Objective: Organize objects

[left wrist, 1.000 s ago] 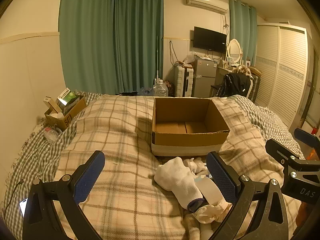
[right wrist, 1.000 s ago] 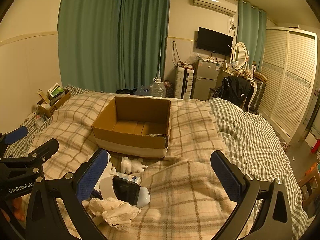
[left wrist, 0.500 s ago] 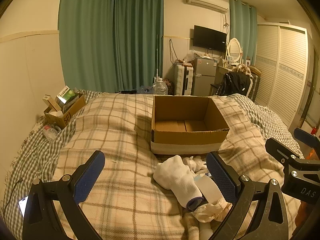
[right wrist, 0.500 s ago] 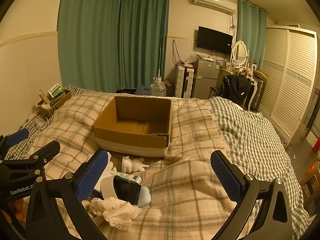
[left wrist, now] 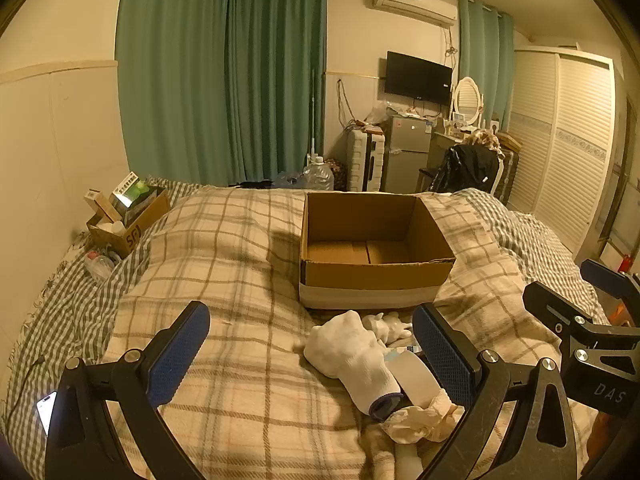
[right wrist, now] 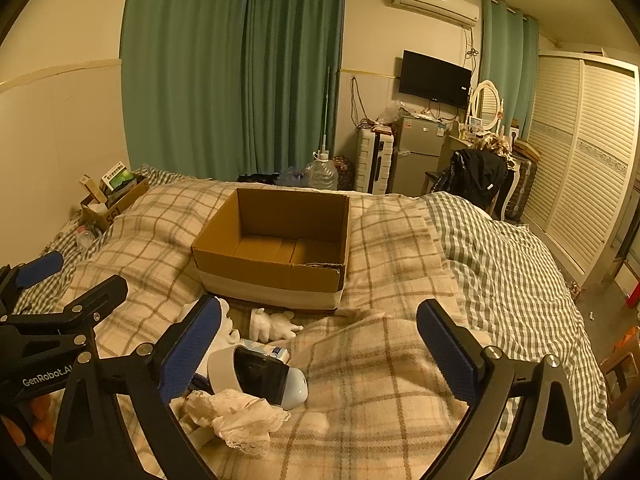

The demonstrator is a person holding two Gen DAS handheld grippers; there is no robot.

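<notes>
An empty open cardboard box [left wrist: 376, 252] [right wrist: 276, 248] sits on the plaid bed. In front of it lies a pile: a white sock [left wrist: 352, 360], a small white toy figure [right wrist: 272, 322], a white device with a dark face [right wrist: 260, 376], a small blue-and-white packet [right wrist: 268, 349] and a crumpled lace cloth [right wrist: 236, 420] [left wrist: 420, 420]. My left gripper [left wrist: 312, 354] is open and empty, hovering just before the pile. My right gripper [right wrist: 320, 344] is open and empty, to the right of the pile.
A small cardboard box of packets [left wrist: 128, 216] and a plastic bottle [left wrist: 98, 264] lie at the bed's left edge by the wall. A phone [left wrist: 46, 410] lies at the near left. Beyond the bed stand a water jug [left wrist: 318, 176], fridge [left wrist: 406, 152] and chair [left wrist: 464, 168].
Both views have shifted very slightly; the box and pile sit a touch lower and nearer. Nothing was grasped or moved.
</notes>
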